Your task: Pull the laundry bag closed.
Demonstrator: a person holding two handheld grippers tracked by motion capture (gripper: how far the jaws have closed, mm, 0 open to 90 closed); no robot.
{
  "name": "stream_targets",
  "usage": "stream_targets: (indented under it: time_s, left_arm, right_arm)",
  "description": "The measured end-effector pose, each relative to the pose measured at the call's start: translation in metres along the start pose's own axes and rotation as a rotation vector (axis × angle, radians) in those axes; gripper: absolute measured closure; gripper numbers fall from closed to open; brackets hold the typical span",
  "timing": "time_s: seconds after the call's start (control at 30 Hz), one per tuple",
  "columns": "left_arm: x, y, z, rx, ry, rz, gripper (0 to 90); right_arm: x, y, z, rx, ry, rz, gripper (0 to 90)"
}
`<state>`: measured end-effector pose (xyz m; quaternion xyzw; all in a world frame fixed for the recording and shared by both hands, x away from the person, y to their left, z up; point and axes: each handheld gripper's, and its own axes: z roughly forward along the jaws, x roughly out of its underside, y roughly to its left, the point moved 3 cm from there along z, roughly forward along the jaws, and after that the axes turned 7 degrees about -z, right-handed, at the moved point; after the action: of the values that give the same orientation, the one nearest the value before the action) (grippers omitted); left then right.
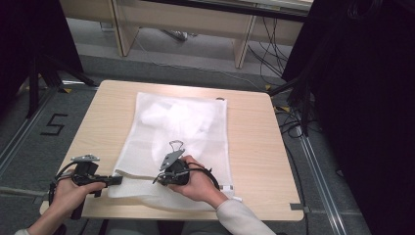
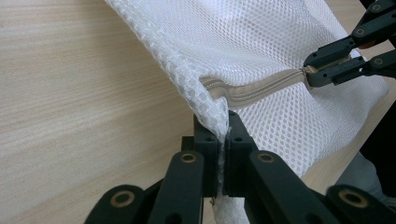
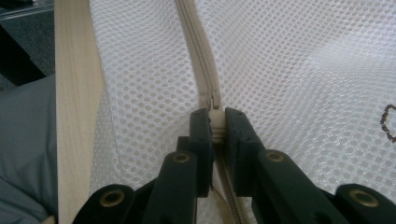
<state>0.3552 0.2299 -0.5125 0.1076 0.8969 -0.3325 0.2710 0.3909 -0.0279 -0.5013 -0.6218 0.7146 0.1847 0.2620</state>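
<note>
The white mesh laundry bag [image 1: 181, 132] lay flat on the pale wooden counter [image 1: 254, 147], its zipped edge along the near side. The left gripper [image 2: 224, 140] had its jaws pressed together on the corner of the bag, pinching the mesh just beside the end of the beige zipper [image 2: 261, 88]. The right gripper [image 3: 215, 135] had its jaws pinching the small zipper slider [image 3: 215, 122] on the track. It seemed that the zipper was being worked, though the direction could not be told. To do this well, the left gripper should hold the corner firmly and keep the track stretched straight, while the right one pulls the slider along the line of the teeth, not upward, so the thin mesh does not catch. The bag was of soft open honeycomb net, light and easy to wrinkle, with something white and rumpled inside. The zipper tape was woven and ribbed; the counter was smooth with fine grain.
</note>
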Motion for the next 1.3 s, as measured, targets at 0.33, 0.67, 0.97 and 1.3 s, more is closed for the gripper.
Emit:
stream_targets:
  time_s: [0.33, 0.67, 0.97, 1.3]
  left_arm:
    - [0.000, 0.000, 0.000, -0.001, 0.003, 0.003, 86.1]
    - [0.001, 0.000, 0.001, -0.010, 0.003, 0.003, 86.1]
    - [0.001, 0.001, 0.000, -0.003, 0.004, -0.001, 86.1]
    - [0.001, 0.001, 0.001, -0.005, 0.006, -0.001, 86.1]
  right_arm:
    - [0.006, -0.002, -0.003, 0.003, 0.011, 0.009, 82.8]
    - [0.012, -0.005, -0.008, 0.012, 0.011, 0.015, 82.8]
    - [0.014, -0.005, -0.011, 0.013, 0.022, 0.030, 82.8]
    - [0.018, -0.006, -0.013, 0.018, 0.020, 0.034, 82.8]
